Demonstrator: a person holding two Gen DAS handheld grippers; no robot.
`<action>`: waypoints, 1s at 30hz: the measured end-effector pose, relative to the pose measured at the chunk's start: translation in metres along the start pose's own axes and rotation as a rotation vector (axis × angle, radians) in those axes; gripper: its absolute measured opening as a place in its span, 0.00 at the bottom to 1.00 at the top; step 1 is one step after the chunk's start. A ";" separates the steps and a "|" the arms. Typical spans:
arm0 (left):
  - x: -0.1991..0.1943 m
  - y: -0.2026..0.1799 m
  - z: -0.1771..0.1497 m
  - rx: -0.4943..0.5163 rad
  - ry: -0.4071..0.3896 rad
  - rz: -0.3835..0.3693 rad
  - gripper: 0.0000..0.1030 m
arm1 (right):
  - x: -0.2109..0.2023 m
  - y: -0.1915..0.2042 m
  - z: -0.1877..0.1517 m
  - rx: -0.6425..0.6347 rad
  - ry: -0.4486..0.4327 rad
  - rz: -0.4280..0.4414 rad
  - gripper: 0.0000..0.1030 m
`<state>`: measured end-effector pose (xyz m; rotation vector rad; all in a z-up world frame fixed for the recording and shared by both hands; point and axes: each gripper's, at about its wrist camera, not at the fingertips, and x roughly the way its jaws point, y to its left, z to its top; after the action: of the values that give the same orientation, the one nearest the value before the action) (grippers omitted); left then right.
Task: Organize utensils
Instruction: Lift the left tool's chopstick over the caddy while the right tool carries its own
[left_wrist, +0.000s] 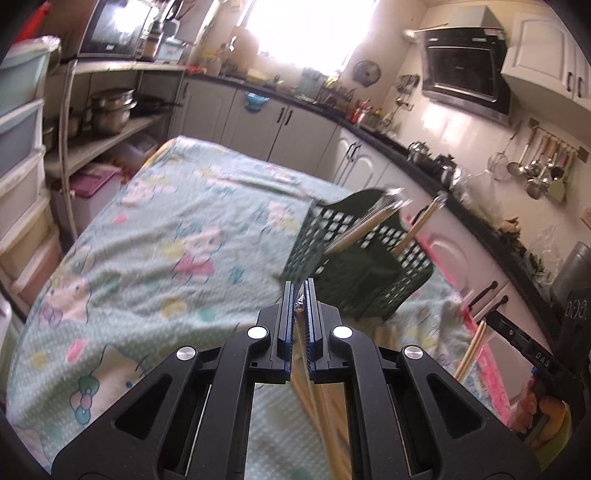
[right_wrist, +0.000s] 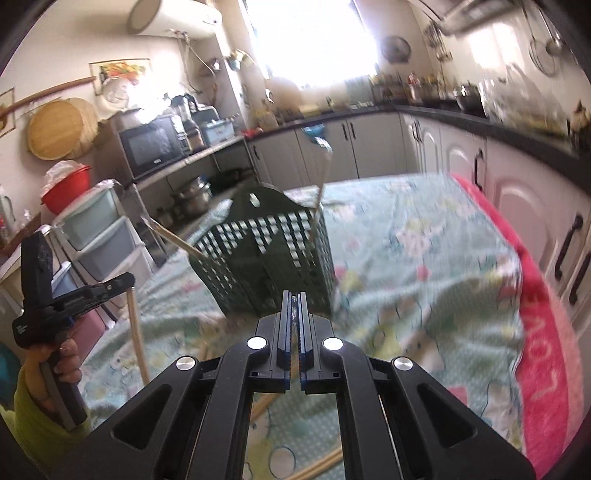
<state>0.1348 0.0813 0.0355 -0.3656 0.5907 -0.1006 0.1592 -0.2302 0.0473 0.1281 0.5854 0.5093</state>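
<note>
While both grippers hover, left fingers (left_wrist: 300, 295) clamp chopsticks (left_wrist: 317, 406) — right fingers (right_wrist: 294, 306) closed, green basket (right_wrist: 266, 258) ahead.

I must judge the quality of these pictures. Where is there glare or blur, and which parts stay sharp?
Left wrist view: the window is washed out by glare; the green basket and the chopsticks in it are smeared by motion; the left gripper is sharp. Right wrist view: the same glare, a blurred cloth, a sharp right gripper.
</note>
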 end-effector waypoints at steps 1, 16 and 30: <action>-0.002 -0.005 0.004 0.008 -0.011 -0.010 0.03 | -0.003 0.003 0.004 -0.010 -0.012 0.001 0.03; -0.017 -0.057 0.039 0.102 -0.091 -0.117 0.01 | -0.028 0.027 0.036 -0.105 -0.120 0.018 0.03; -0.020 -0.102 0.070 0.176 -0.136 -0.213 0.00 | -0.048 0.030 0.060 -0.127 -0.199 0.001 0.03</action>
<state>0.1583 0.0119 0.1371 -0.2614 0.4039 -0.3274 0.1456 -0.2266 0.1284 0.0571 0.3572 0.5266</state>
